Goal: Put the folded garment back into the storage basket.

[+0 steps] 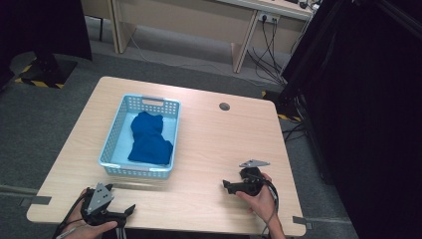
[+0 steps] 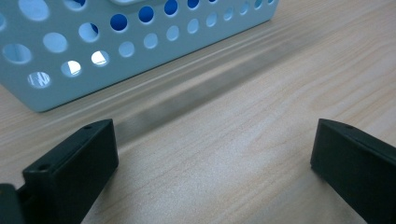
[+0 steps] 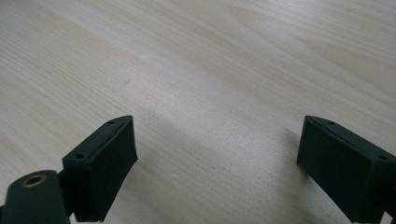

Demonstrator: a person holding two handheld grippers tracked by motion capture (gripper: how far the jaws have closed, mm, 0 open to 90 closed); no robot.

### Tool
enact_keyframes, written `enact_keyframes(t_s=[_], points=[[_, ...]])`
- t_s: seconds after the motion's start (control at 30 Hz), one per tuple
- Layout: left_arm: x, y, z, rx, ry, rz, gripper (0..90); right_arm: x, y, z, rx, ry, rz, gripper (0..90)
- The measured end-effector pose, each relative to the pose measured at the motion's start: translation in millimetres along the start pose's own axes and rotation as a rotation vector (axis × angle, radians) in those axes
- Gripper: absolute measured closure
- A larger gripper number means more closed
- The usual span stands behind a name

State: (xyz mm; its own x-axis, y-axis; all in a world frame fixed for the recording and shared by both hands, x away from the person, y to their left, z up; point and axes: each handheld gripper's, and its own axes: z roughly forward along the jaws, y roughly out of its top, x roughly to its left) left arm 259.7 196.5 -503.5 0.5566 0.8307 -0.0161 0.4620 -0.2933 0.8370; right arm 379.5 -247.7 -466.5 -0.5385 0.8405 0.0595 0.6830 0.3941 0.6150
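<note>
I have both grippers low over the near part of the wooden table [image 1: 209, 144], and neither one carries anything. The left gripper [image 1: 130, 209] sits by the near left edge, just short of the light blue perforated basket [image 1: 113, 130]; in the left gripper view its jaws stand wide apart over bare wood, with the basket wall [image 2: 140, 42] close ahead. The right gripper [image 1: 225, 185] rests on the near right side, well apart from the basket, and the right gripper view shows its jaws [image 3: 215, 154] spread the same way, nothing between them.

The thing to handle is the dark blue cloth [image 1: 149, 139], lying crumpled inside the basket and reaching from the far end toward the near right corner. I judge it light and soft, so it will sag and unfold once lifted instead of holding its shape. It should not slip much between the pads, and it is not fragile. I would pinch a raised fold near the middle of the heap or at the far end, where the fabric seems to bunch highest, though from the high view I cannot make out the folds clearly.

I can read no brand, label or writing on cloth, basket or table.
</note>
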Motion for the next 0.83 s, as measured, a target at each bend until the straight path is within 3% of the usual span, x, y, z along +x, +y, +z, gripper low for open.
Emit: enact_keyframes(t_s=[0.83], points=[[0.0,0.1,0.0,0.001,0.0,0.0,0.0,0.1,-9.0,-5.7,-0.006,-0.015,-0.006,11.6]])
